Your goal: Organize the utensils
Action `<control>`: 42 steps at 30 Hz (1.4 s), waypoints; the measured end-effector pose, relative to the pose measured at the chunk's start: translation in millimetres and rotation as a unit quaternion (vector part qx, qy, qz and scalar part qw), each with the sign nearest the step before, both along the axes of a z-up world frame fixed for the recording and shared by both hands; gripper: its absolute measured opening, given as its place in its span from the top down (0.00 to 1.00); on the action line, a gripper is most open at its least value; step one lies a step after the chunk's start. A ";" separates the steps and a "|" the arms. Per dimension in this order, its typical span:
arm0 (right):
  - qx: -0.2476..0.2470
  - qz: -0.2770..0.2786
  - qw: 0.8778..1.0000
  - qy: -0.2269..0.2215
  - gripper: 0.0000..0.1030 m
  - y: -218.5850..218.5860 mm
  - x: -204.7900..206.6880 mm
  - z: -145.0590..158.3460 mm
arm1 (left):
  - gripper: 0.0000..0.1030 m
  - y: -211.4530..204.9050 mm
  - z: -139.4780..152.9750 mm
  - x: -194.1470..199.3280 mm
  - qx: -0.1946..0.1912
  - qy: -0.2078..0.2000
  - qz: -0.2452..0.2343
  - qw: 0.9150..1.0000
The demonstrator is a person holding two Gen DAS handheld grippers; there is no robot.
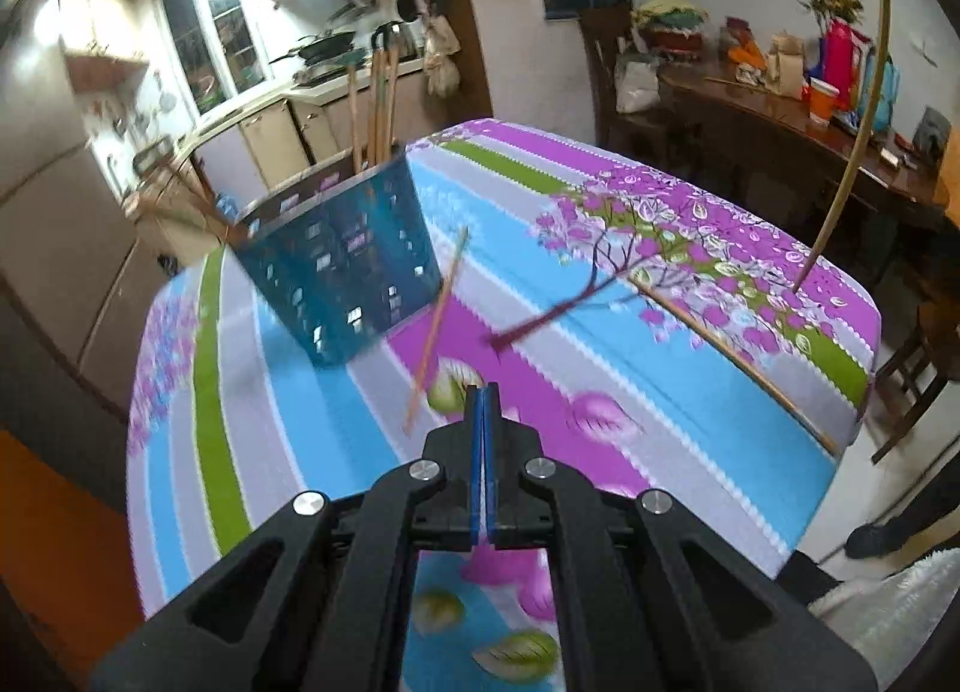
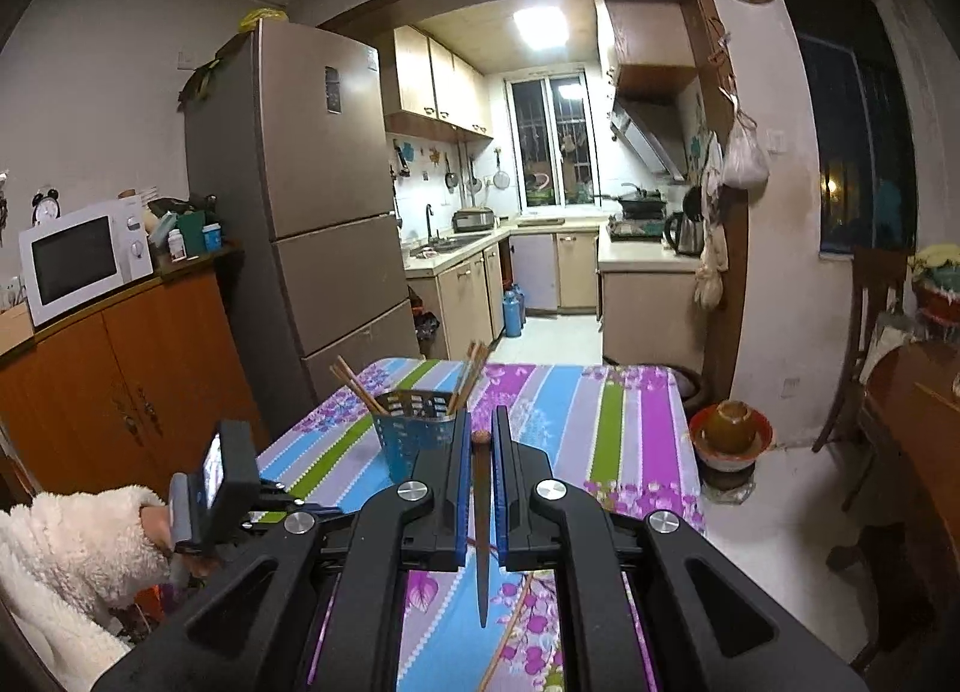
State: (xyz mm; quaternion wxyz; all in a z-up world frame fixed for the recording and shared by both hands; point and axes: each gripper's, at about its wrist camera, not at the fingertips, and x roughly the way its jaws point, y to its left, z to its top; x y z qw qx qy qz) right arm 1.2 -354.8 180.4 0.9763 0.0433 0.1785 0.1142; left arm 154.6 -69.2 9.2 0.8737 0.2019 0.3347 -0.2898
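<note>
A blue perforated utensil holder (image 1: 342, 260) stands on the table with several wooden chopsticks (image 1: 375, 98) upright in it. My left gripper (image 1: 483, 392) is shut and empty, low over the cloth, just right of a loose chopstick (image 1: 438, 326) lying near the holder. Another chopstick (image 1: 732, 356) lies further right. In the right wrist view my right gripper (image 2: 481, 417) is shut on a dark tapered wooden stick (image 2: 482, 512) that runs back between its fingers. The holder (image 2: 414, 440) stands just ahead and left of it.
The table wears a striped, flowered cloth (image 1: 600, 200). A pale long stick (image 1: 858, 122) rises at the right table edge. A white fluffy sleeve (image 2: 72, 542) holds the left tool. A wooden cabinet with a microwave (image 2: 84, 260), a fridge (image 2: 300, 212) and a chair (image 1: 918, 380) surround the table.
</note>
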 end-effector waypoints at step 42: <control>0.033 0.030 0.998 -0.036 0.92 25.0 -85.0 -89.5 | 0.90 -3.4 -113.9 -152.2 -0.085 -0.064 0.149 0.983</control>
